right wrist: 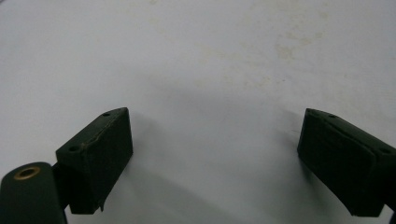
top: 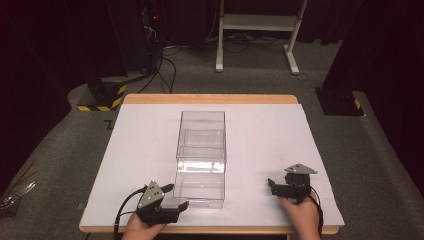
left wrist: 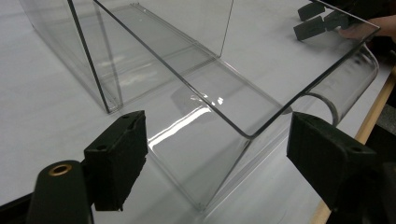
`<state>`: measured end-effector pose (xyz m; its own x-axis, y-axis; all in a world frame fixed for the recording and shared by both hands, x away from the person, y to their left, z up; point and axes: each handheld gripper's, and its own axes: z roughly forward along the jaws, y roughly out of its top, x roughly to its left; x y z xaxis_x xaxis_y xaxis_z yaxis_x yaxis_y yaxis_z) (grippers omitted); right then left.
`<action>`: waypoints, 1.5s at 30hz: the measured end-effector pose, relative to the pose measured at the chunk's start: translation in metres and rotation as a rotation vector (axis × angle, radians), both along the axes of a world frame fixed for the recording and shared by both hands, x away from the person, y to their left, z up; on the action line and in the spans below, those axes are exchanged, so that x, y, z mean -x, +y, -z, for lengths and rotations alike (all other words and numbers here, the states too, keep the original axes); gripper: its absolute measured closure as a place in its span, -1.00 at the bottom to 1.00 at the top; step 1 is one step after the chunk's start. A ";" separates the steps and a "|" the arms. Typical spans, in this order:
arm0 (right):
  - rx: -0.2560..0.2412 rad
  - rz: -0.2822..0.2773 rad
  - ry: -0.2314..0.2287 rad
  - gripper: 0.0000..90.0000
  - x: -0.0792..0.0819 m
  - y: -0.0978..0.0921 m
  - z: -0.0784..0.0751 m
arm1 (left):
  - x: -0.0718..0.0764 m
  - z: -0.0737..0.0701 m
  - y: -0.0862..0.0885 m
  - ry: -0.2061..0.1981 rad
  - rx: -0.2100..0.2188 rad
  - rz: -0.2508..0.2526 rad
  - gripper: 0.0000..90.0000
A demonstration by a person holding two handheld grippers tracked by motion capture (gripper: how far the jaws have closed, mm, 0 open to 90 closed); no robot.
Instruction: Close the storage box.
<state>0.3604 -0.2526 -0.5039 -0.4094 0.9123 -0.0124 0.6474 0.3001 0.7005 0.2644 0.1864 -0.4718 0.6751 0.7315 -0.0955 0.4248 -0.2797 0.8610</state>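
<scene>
- Black foam-padded fingers [left wrist: 116, 163] of the left gripper [top: 172, 198] stand wide apart, empty, straddling the near corner of the clear acrylic box [top: 201, 157]; no pad touches the plastic.
- Right gripper [top: 274, 185] fingers [right wrist: 100, 156] are likewise spread and hold nothing; bare white desk [top: 260, 135] surface lies between them.
- Clear acrylic box lies at the centre of the desk, long axis running away from the person. Its near section, with a rounded edge, sits just ahead of the left gripper.
- Judgement: the spread setting suits a grasp on the thin near wall; the left gripper appears lined up for that approach.
- Left hand [top: 142, 227] enters from the near desk edge, gripper angled inward toward the box.
- Right hand [top: 300, 215] rests near the right front corner, gripper low over the desk, pointing left, well apart from the box, apparently on standby.
</scene>
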 end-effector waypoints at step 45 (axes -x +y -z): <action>0.001 0.000 0.000 -0.77 0.000 0.000 0.000 | -0.017 0.001 -0.003 0.002 0.043 -0.052 -0.52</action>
<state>0.3604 -0.2525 -0.5039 -0.4094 0.9123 -0.0128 0.6478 0.3005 0.7001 0.2814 0.1833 -0.4729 0.6365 0.7605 -0.1284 0.4391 -0.2205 0.8710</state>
